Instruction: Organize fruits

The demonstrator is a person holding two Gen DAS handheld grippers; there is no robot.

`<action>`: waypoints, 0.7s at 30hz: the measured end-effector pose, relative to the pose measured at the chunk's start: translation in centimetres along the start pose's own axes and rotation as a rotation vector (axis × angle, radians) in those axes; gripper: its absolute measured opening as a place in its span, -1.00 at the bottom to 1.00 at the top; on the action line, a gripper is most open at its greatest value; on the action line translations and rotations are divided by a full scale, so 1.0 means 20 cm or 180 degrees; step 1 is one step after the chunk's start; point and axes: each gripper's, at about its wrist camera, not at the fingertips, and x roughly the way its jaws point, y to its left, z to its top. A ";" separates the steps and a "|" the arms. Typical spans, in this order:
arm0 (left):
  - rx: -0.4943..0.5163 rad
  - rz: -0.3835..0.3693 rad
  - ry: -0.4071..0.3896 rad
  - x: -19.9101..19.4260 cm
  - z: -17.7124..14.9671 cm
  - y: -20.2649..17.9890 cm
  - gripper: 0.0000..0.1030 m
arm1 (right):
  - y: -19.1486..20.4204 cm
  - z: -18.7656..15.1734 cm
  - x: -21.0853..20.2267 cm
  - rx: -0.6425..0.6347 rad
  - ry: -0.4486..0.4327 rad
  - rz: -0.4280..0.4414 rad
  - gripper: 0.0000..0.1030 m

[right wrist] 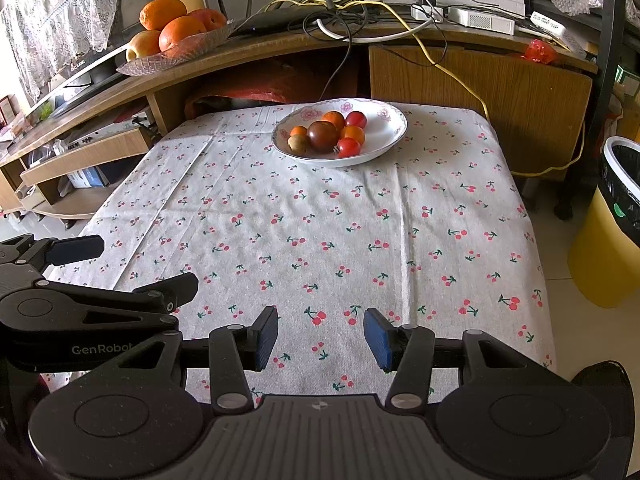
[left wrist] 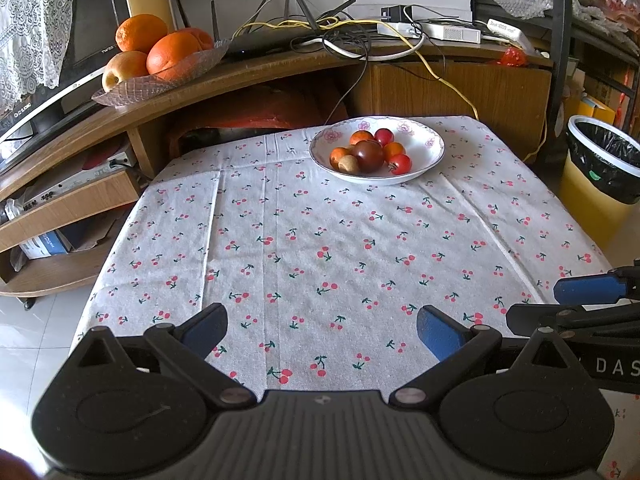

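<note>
small red, orange and dark fruits point(left wrist: 370, 153) sit heaped in the flowered bowl point(left wrist: 430, 148) at the cloth's point(left wrist: 304, 240) far edge, twelve o'clock from both grippers. left gripper point(left wrist: 322, 330) and right gripper point(right wrist: 321, 338) hover well short, fingers apart, empty.

We note a cherry-print tablecloth point(left wrist: 340, 248) at the centre. At 12 o'clock we see a curved wooden shelf point(left wrist: 256, 68) bearing tangled cables point(left wrist: 344, 36) and a white power strip point(left wrist: 448, 32). A yellow waste bin point(left wrist: 600, 176) with a black liner stands at 3 o'clock.
</note>
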 end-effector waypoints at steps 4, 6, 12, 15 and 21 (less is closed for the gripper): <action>0.0006 0.0004 -0.0003 0.00 0.00 0.00 1.00 | 0.00 0.00 0.00 -0.0002 -0.0001 -0.0002 -0.13; 0.0008 0.0004 -0.0006 0.00 0.00 0.00 1.00 | 0.00 0.00 0.00 0.0001 0.0000 0.0001 -0.13; 0.0023 0.0017 -0.0018 0.00 0.00 0.00 1.00 | 0.00 0.00 0.00 -0.0002 0.0000 -0.0001 -0.13; 0.0026 0.0018 -0.0020 0.00 0.00 0.00 1.00 | 0.00 0.00 0.00 -0.0002 0.0001 0.0000 -0.13; 0.0030 0.0021 -0.0032 0.00 0.00 -0.01 1.00 | 0.00 0.00 0.00 0.0001 -0.0006 -0.0002 -0.12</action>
